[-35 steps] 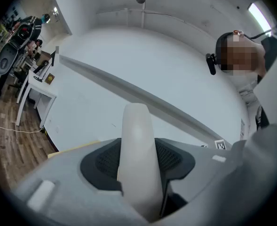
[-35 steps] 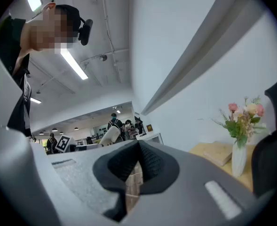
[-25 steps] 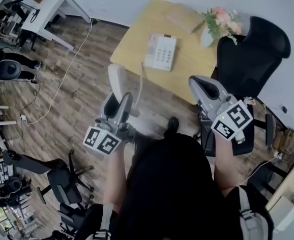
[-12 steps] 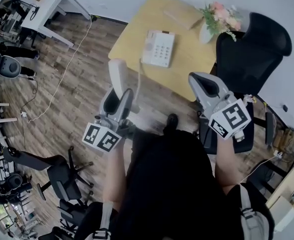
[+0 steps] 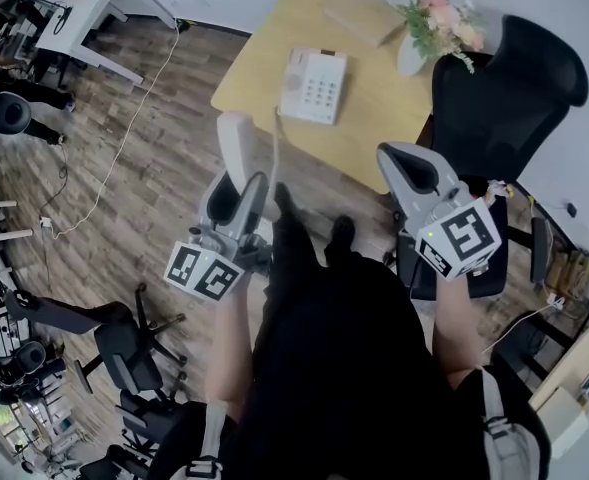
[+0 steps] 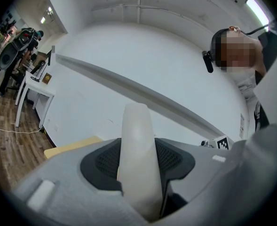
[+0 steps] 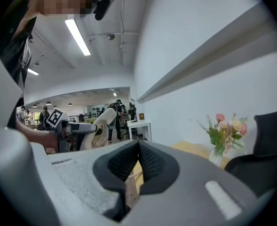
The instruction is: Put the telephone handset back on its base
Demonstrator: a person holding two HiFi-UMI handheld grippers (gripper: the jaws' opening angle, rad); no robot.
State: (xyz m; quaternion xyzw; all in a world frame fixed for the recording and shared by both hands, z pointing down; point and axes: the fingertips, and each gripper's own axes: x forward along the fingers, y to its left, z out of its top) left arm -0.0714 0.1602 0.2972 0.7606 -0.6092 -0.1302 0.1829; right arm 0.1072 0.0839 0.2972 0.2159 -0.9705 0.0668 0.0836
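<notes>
The white telephone base (image 5: 314, 86) with its keypad lies on the yellow table (image 5: 264, 58), far ahead of both grippers. My left gripper (image 5: 238, 196) is shut on the white handset (image 5: 233, 146), which sticks up out of the jaws over the wooden floor, short of the table's near edge. A thin cord (image 5: 275, 158) runs from the handset to the base. In the left gripper view the handset (image 6: 137, 145) fills the gap between the dark pads (image 6: 105, 161). My right gripper (image 5: 402, 166) is shut with nothing in it, near the table's right corner; its pads (image 7: 150, 161) meet.
A black office chair (image 5: 499, 78) stands right of the table. A vase of flowers (image 5: 429, 30) and a flat tan pad (image 5: 364, 16) sit on the table's far side. A white desk (image 5: 104, 3), a floor cable (image 5: 114, 158) and more chairs (image 5: 124, 353) lie to the left.
The person has stepped forward, one leg now swung out between the grippers. The left gripper keeps its hold on the handset; both grippers sit slightly nearer the table.
</notes>
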